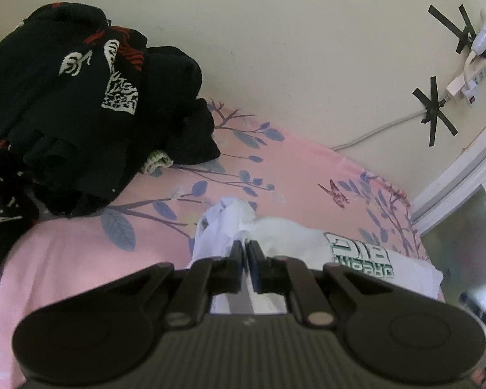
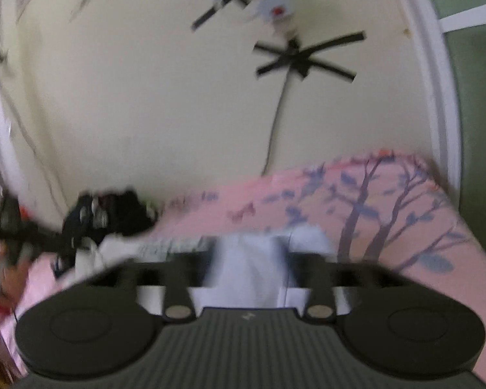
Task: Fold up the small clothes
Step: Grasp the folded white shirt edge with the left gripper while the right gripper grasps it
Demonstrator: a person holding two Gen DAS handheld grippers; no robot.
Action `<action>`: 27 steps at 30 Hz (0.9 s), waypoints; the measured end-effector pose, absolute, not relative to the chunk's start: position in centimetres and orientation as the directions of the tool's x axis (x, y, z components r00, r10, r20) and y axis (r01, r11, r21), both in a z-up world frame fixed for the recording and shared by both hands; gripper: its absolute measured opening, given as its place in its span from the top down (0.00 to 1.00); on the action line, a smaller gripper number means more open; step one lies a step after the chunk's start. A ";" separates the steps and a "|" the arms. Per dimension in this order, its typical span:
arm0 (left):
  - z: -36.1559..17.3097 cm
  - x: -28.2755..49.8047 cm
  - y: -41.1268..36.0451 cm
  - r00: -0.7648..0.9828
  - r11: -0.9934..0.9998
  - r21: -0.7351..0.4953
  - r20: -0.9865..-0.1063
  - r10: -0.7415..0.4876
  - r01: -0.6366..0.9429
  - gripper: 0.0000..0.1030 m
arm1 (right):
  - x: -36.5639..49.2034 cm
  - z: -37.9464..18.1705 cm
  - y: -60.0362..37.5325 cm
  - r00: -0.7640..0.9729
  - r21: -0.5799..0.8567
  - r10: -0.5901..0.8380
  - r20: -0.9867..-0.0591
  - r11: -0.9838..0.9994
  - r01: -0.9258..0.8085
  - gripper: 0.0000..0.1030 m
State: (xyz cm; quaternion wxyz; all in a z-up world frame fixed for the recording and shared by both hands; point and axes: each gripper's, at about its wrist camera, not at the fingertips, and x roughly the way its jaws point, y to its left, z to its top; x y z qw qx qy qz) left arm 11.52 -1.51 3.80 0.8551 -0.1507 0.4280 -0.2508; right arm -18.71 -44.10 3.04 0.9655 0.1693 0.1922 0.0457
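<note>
The white shirt (image 1: 294, 240), printed with green lettering, lies on the pink floral bed sheet (image 1: 80, 259), and everything else is best placed from it. The left gripper (image 1: 246, 246) sits at the shirt's near-left edge with its jaws pressed together on a raised bunch of the white cloth, so that edge is pinched and lifted into a small peak. Beyond the shirt and to its left, against the cream wall (image 1: 307, 64), a heap of dark clothes (image 1: 80, 97) with red and white print waits well apart from it.

In the right wrist view, which is blurred, the right gripper (image 2: 249, 253) has its fingers spread wide with pale cloth of the shirt (image 2: 249, 272) showing between them; the pads do not seem to press on it, though the blur makes that hard to confirm.

The step in hand looks like taking hold of the shirt at two points before a fold: one side is secured, the other not yet. The next move probably calls for the right gripper to settle on an edge or corner of the shirt and close there, level with the left one's hold, so the cloth can be carried over evenly without bunching.
</note>
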 end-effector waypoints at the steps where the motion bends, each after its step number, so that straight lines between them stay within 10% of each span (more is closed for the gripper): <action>1: 3.8 11.5 -1.5 0.508 0.827 -0.476 -0.655 -0.560 0.298 0.95 | -19.1 2.6 -43.6 0.918 0.326 0.159 -0.364 0.945 -0.035 0.33; 24: 4.3 10.0 -1.9 0.530 0.843 -0.415 -0.656 -0.538 0.342 0.95 | -20.7 -0.6 -42.9 0.825 0.232 0.233 -0.515 0.964 -0.128 0.53; 27: 4.5 9.8 -2.0 0.533 0.844 -0.412 -0.655 -0.536 0.343 0.95 | -19.4 -1.0 -42.4 0.799 0.235 0.265 -0.539 0.959 -0.160 0.95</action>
